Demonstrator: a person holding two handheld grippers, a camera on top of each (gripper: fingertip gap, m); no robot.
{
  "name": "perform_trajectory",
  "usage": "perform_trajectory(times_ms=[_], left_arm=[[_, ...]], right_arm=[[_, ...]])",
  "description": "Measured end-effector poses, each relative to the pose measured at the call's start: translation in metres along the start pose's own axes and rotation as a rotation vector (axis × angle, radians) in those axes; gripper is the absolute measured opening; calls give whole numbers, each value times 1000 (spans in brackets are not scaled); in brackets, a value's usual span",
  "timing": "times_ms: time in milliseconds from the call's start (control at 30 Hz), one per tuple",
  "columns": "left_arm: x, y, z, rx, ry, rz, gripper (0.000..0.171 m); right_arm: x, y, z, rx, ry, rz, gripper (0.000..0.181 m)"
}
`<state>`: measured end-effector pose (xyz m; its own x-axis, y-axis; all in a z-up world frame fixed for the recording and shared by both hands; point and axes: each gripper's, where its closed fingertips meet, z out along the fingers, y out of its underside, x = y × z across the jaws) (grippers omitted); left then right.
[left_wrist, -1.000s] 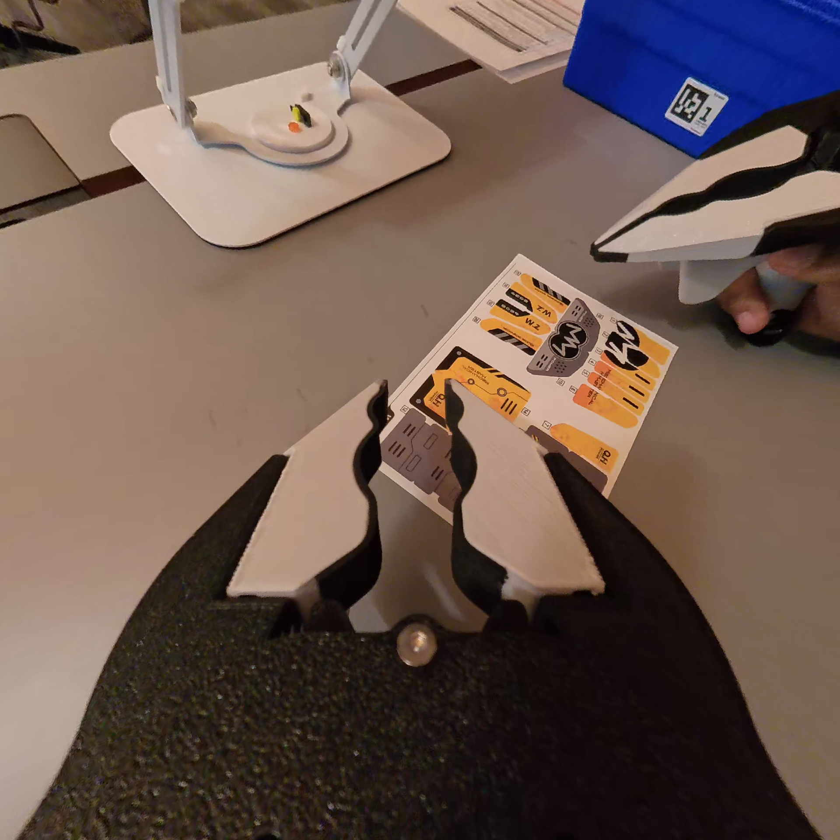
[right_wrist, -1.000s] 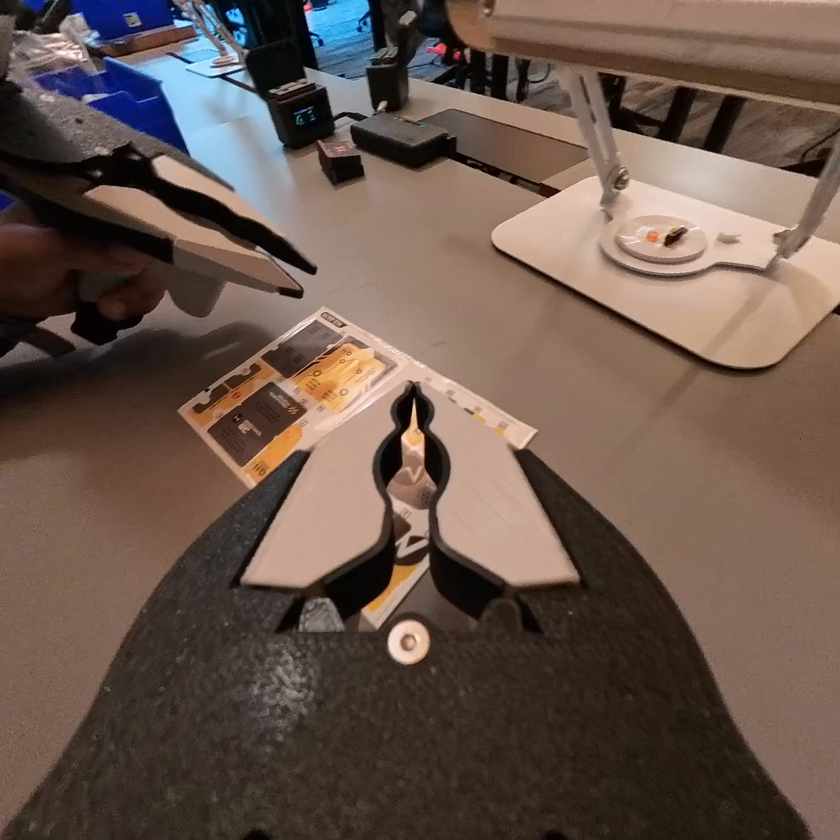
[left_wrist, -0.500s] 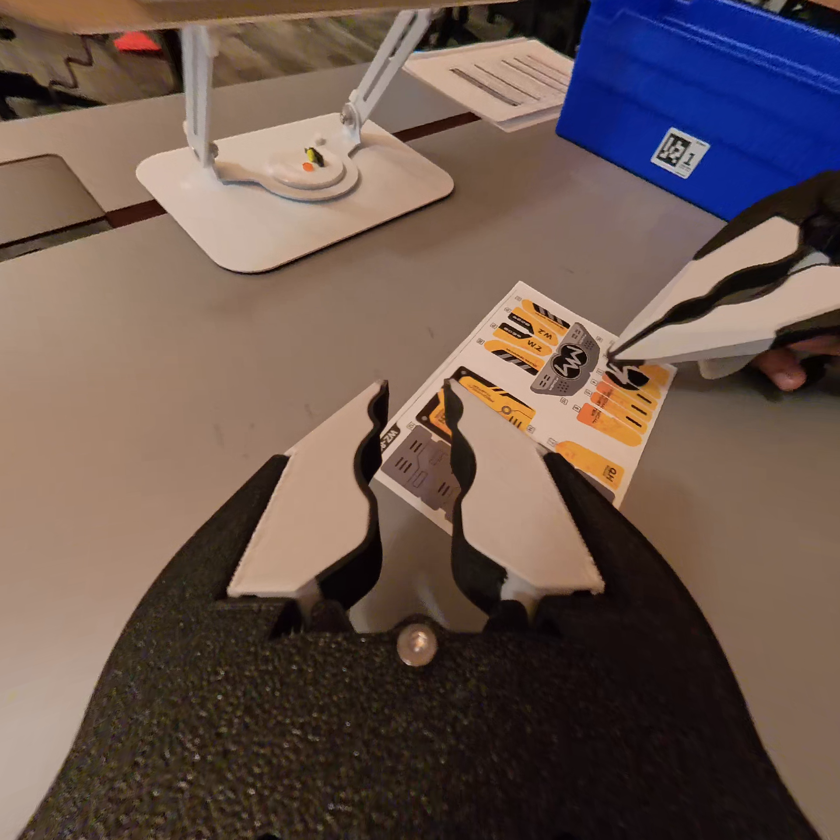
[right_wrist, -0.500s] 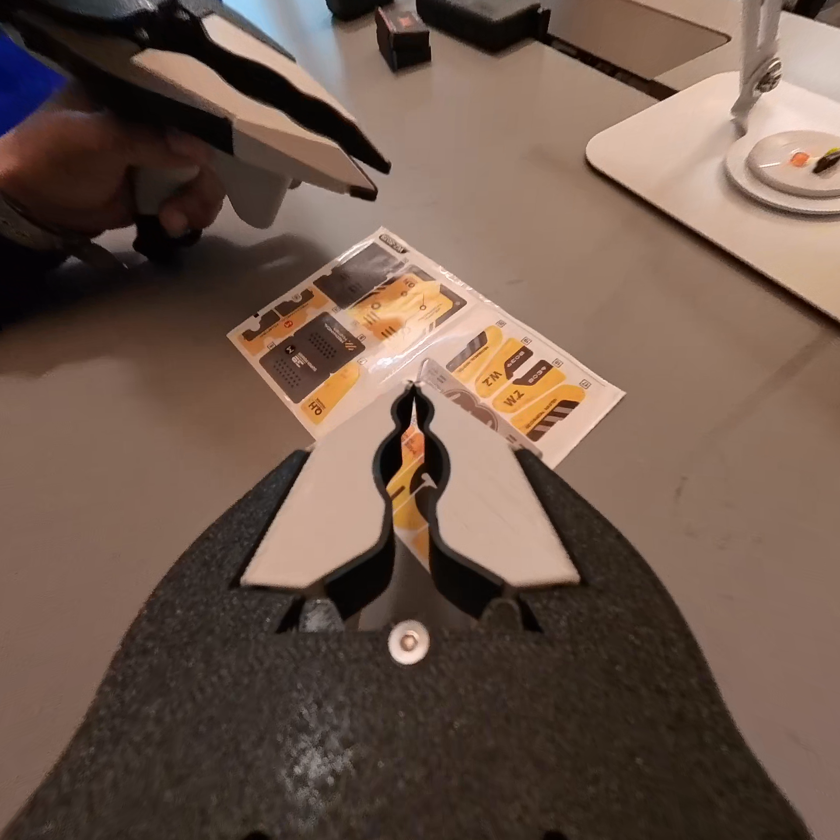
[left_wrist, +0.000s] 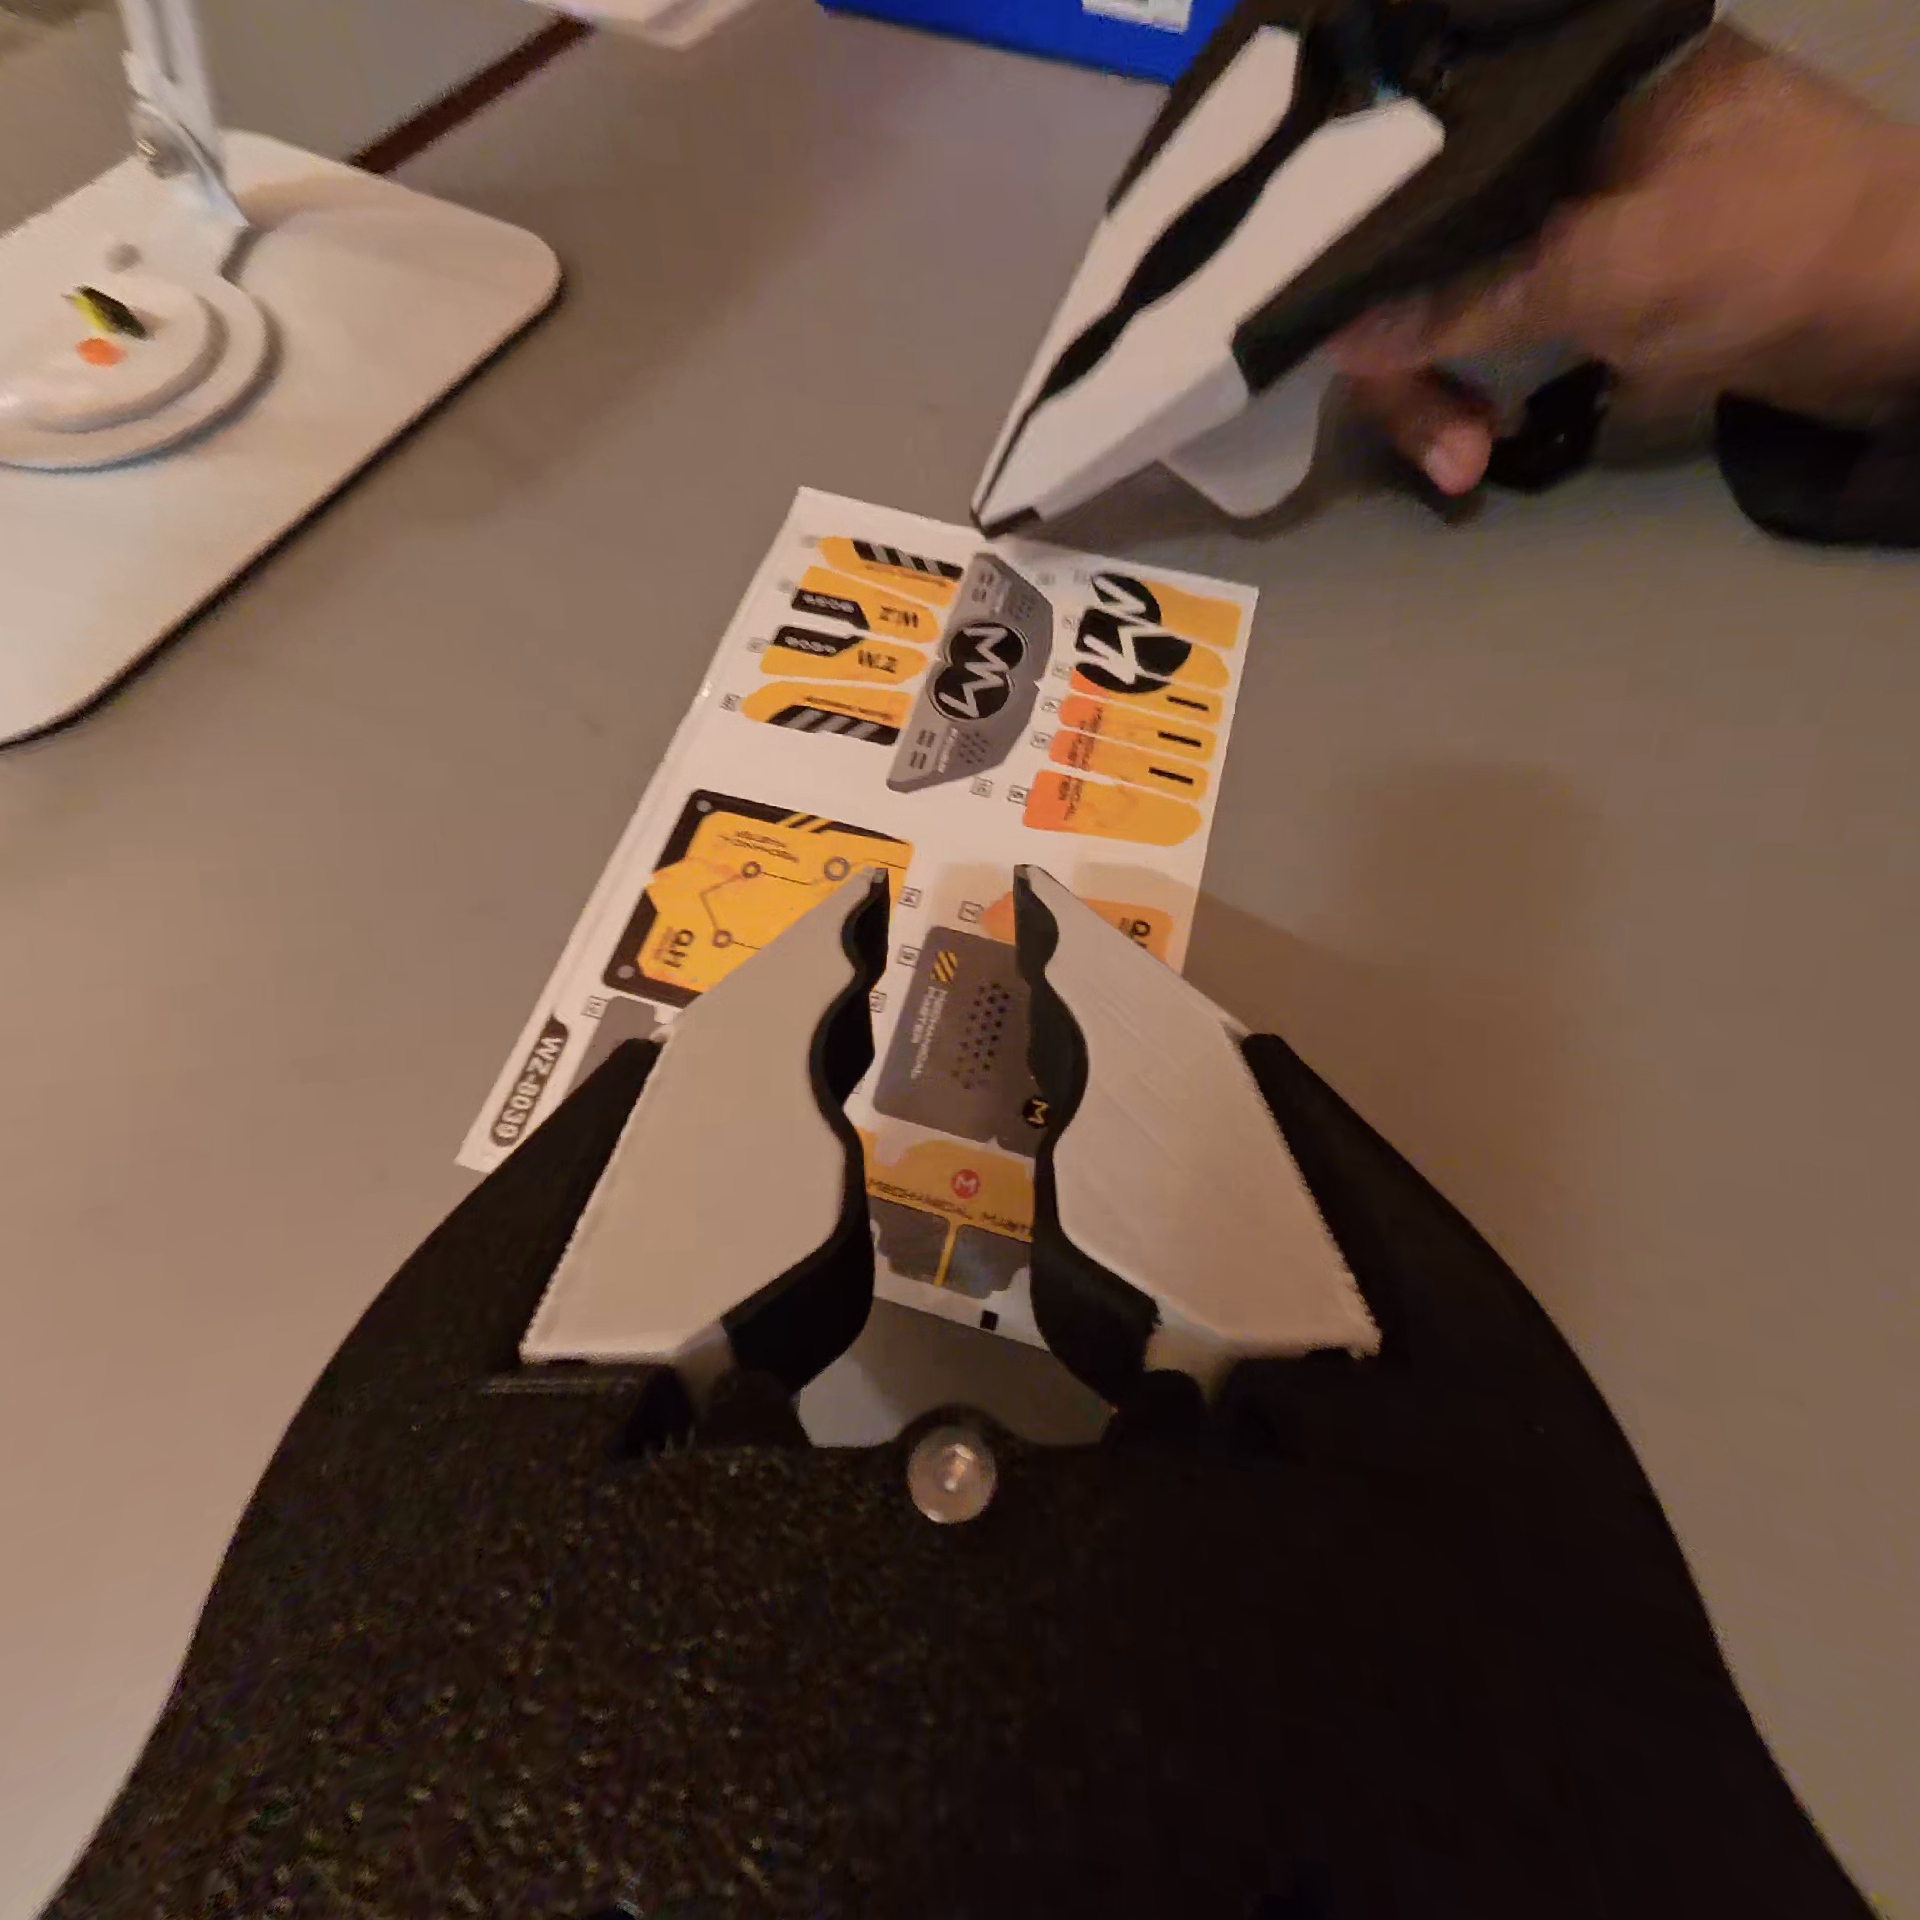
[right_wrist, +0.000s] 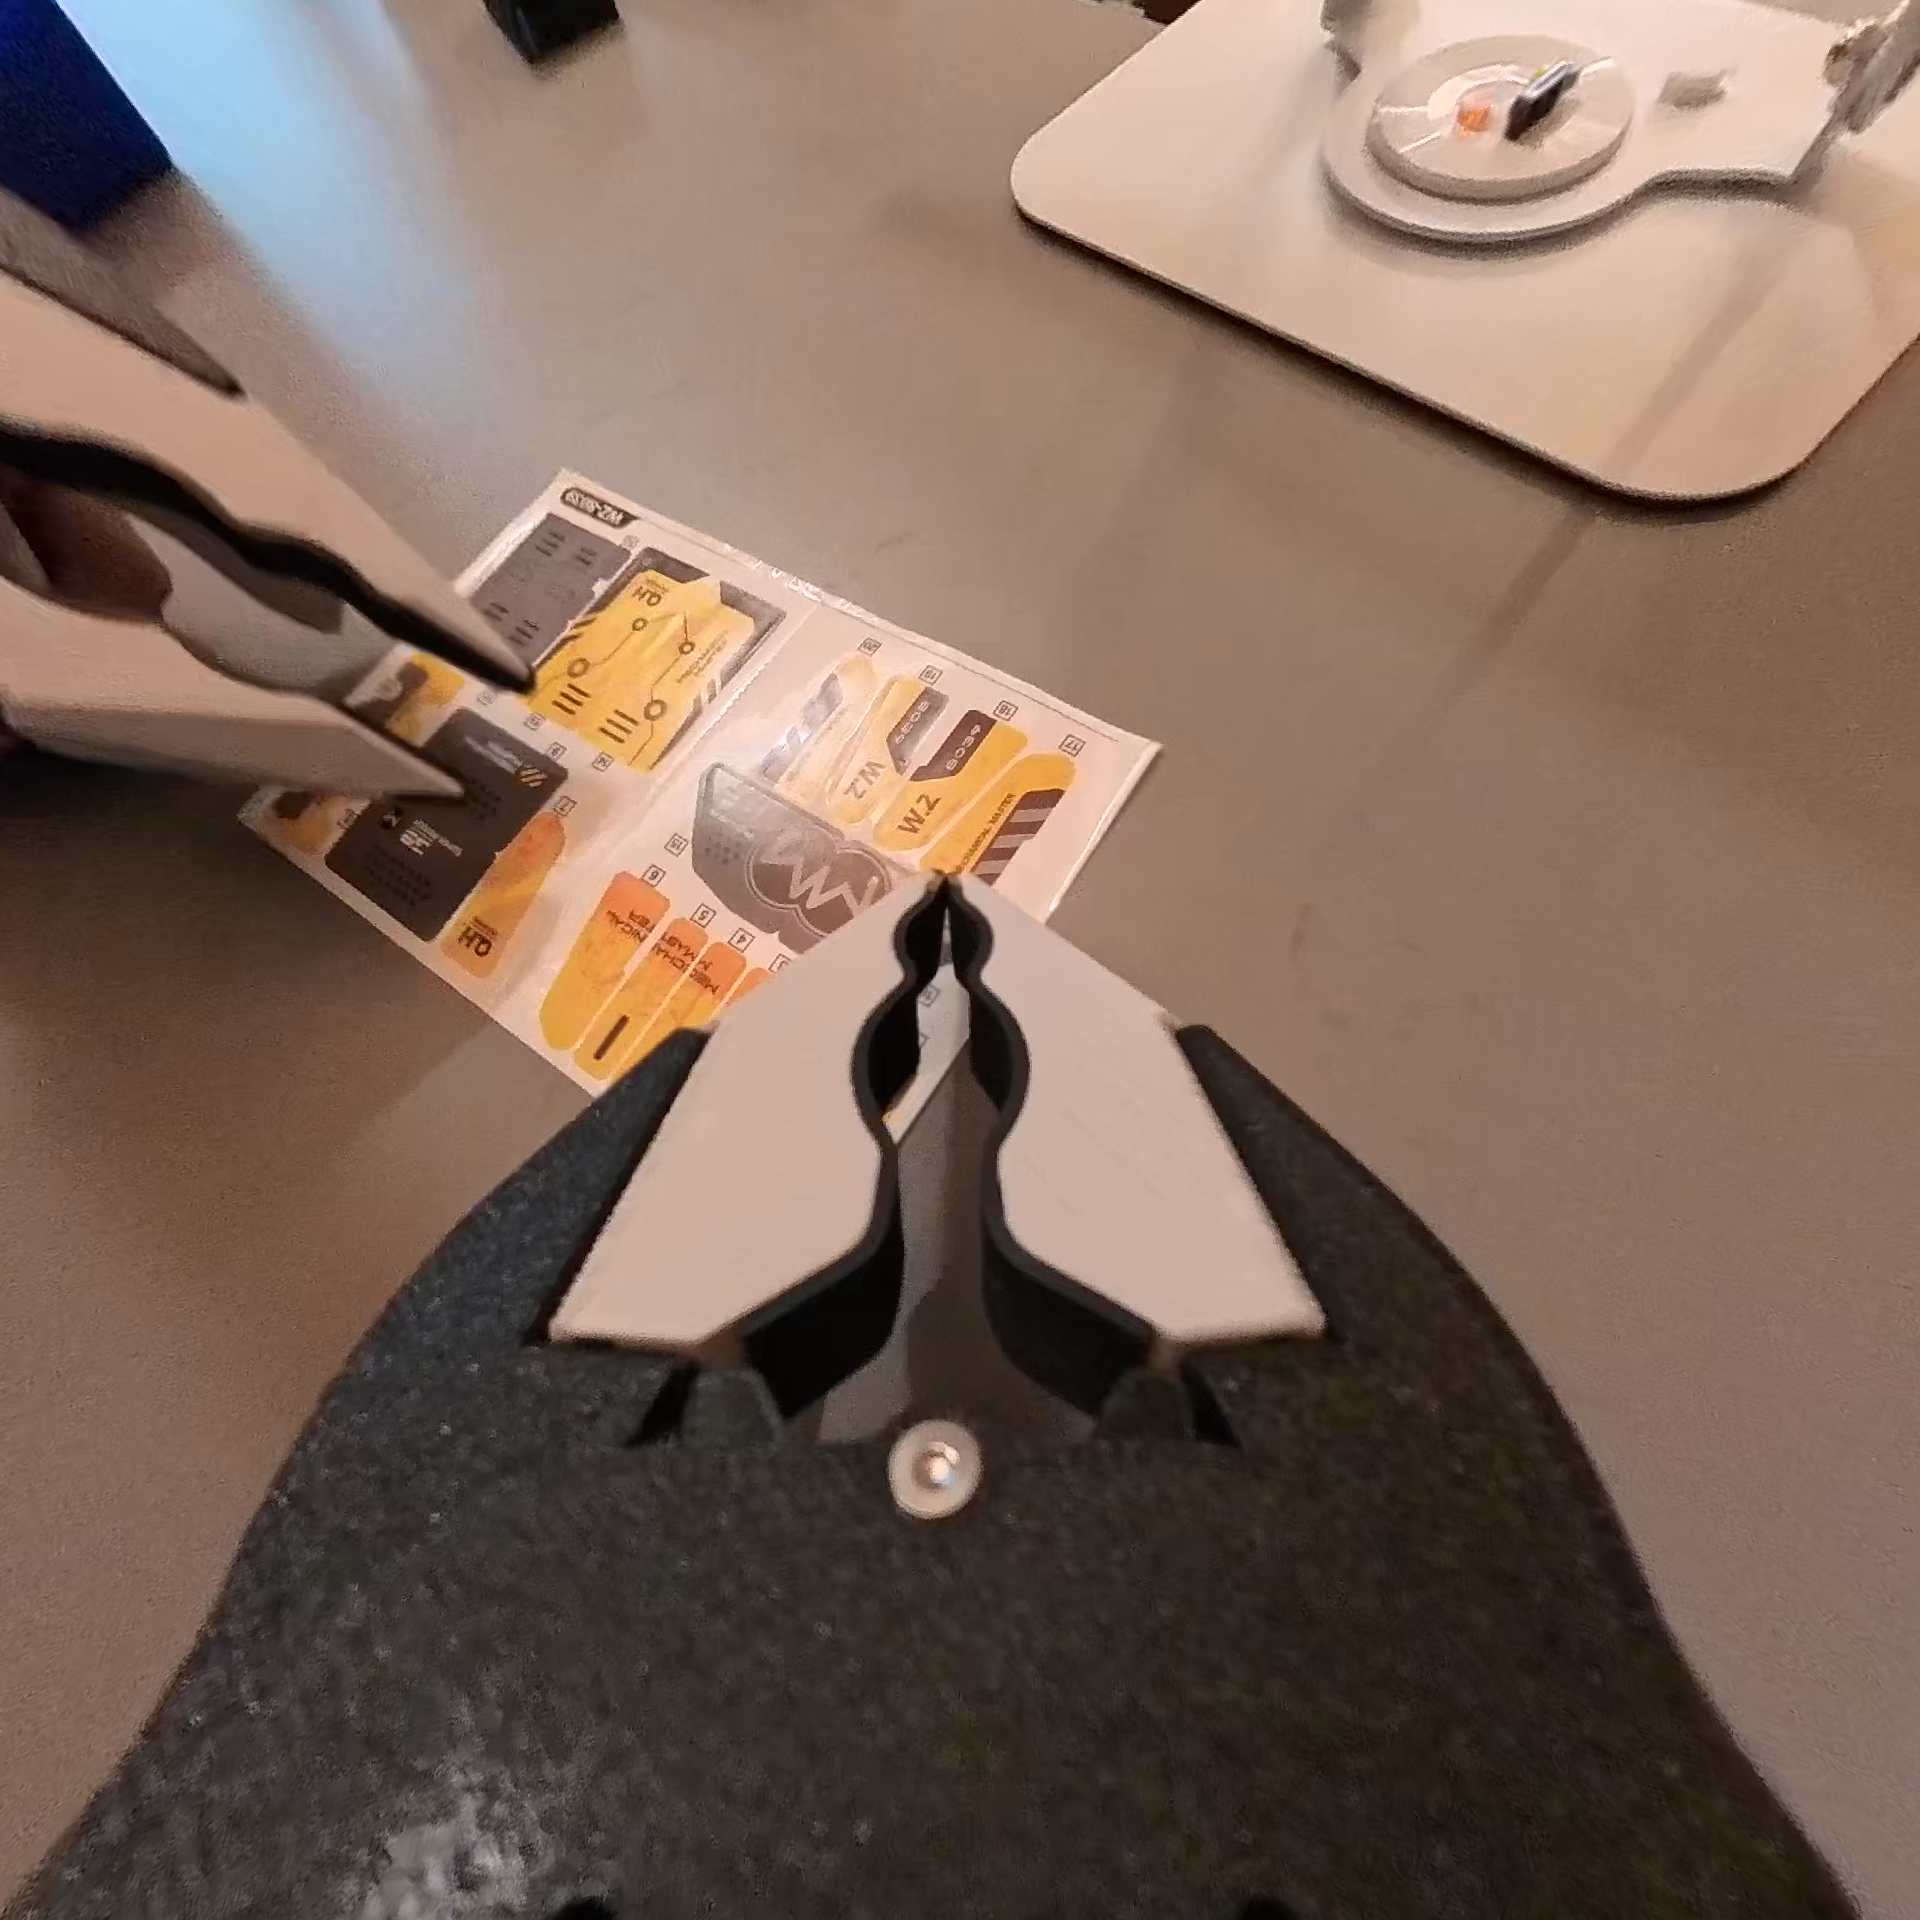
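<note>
A sticker sheet (left_wrist: 940, 727) with yellow, orange, grey and black decals lies flat on the grey table (left_wrist: 312, 987). My left gripper (left_wrist: 948, 878) is open and low over the sheet's near half, its fingertips either side of a grey decal. My right gripper (right_wrist: 940, 883) is shut, its tips at the sheet's edge by a striped yellow decal; I cannot tell whether they touch it. In the left wrist view the right gripper (left_wrist: 992, 514) points down at the sheet's far edge, held by a hand (left_wrist: 1662, 260). In the right wrist view the left gripper (right_wrist: 488, 732) hovers over the sheet (right_wrist: 727, 748).
A white stand base (left_wrist: 312, 436) with a round disc carrying small orange and yellow-black bits sits at the far left; it also shows in the right wrist view (right_wrist: 1351, 312). A blue bin (left_wrist: 1039, 21) stands at the back. A black object (right_wrist: 561, 21) lies farther off. There is about 11 cm between the tips of the two grippers. The black object (right_wrist: 561, 21) is about 35 cm from my left fingertips and 40 cm from my right.
My left gripper has moved forward over the sheet's near half, still open. My right gripper, still shut, has moved from above the sheet to its edge. The sheet has stayed flat.
</note>
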<state>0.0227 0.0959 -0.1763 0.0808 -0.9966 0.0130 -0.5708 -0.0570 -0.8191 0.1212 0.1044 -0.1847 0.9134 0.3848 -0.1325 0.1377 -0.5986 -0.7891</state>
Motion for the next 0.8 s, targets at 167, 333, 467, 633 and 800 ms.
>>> perform_trajectory(times_ms=[167, 333, 467, 633, 800], left_arm=[[2, 8, 6, -55, 4, -5, 23], [-3, 13, 8, -74, 4, -51, 23], [-7, 18, 10, -102, -19, -52, 23], [-11, 19, 10, -110, -43, -55, 22], [-18, 20, 9, -109, -70, -80, 19]], right_arm=[[-1, 2, 2, -15, -5, -1, 1], [-7, 7, 5, -51, -9, -57, 0], [-10, 11, 7, -75, -8, -76, 0], [-11, 13, 8, -90, -21, -68, 0], [-13, 14, 8, -92, -34, -65, 0]])
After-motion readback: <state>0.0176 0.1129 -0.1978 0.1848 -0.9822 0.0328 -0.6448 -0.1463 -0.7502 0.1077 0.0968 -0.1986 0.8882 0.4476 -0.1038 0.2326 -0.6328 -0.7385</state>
